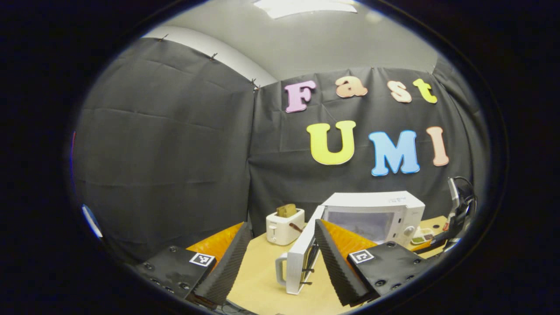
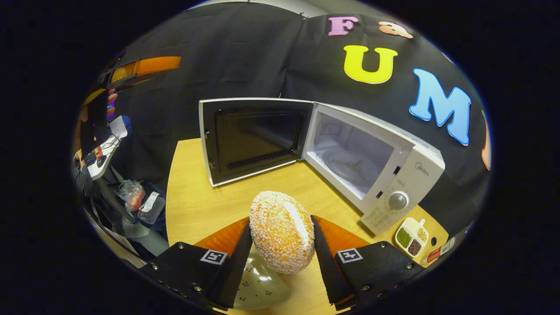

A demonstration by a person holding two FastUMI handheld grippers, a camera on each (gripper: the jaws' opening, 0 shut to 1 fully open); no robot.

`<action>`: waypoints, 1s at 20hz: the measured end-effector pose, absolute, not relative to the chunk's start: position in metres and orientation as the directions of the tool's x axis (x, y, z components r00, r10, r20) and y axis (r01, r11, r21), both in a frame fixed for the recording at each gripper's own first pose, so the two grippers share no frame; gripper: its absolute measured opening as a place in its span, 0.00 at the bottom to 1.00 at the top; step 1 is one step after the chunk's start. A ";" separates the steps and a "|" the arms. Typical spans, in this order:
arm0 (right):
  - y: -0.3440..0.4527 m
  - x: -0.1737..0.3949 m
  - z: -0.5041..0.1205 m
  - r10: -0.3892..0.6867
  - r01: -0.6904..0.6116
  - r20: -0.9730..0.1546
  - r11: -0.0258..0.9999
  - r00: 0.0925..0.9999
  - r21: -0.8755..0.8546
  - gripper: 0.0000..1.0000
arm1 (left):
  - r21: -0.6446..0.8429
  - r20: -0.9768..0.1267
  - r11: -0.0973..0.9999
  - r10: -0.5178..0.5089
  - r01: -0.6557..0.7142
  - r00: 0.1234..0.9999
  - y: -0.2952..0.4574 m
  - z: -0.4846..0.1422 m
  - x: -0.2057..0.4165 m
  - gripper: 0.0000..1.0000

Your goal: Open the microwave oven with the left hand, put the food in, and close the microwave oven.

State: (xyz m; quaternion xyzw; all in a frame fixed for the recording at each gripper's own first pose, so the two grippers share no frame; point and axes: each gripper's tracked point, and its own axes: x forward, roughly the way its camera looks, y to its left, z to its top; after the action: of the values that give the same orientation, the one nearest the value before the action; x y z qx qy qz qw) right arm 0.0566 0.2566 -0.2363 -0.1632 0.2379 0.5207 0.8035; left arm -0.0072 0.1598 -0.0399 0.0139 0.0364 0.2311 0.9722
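Microwave (image 2: 350,153) door (image 2: 253,140) open. Right gripper (image 2: 280,258) clamps the bun (image 2: 282,229) before it; left gripper (image 1: 280,267) wide, empty. Next, probably: bun into cavity.

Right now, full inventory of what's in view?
microwave: 1, white, on the table, cavity empty
door: 1, white frame with dark window, swung wide open
table: 1, light wood
bread roll: 1, orange, crumb-coated, between the right gripper's fingers
plate: 1, pale grey-green, under the roll
toaster: 1, white, left of the microwave, toast sticking out
small dish: 1, white, divided, by the microwave
left gripper: open, empty
right gripper: shut on the roll
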 end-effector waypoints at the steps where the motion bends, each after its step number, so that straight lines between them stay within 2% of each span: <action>1: 0.263 0.065 -0.230 0.760 -0.913 -0.544 0.408 0.355 -0.026 0.76 | 0.042 -0.060 0.892 0.452 -0.450 0.890 0.165 -0.040 -0.004 0.98; 10: 0.328 0.138 -0.211 0.739 -0.883 -0.496 0.447 0.456 -0.144 0.76 | 0.037 -0.037 0.872 0.490 -0.489 0.871 0.231 -0.038 0.016 0.99; 12: 0.342 0.155 -0.212 0.730 -0.872 -0.485 0.458 0.481 -0.173 0.76 | 0.039 -0.044 0.866 0.500 -0.499 0.865 0.249 -0.044 0.019 0.93; 13: 0.348 0.164 -0.214 0.721 -0.865 -0.485 0.465 0.494 -0.189 0.76 | 0.040 -0.046 0.862 0.507 -0.505 0.861 0.258 -0.046 0.019 0.99; 20: 0.386 0.227 -0.246 0.663 -0.820 -0.489 0.510 0.567 -0.259 0.76 | 0.047 -0.085 0.835 0.551 -0.549 0.830 0.312 -0.067 0.026 0.98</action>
State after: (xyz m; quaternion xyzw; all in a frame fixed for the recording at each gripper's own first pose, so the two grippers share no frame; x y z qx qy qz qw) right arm 0.2270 0.3863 -0.2456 -0.2366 0.1659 0.4350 0.8528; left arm 0.0258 0.3121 -0.0673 0.0102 0.0475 0.2875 0.9566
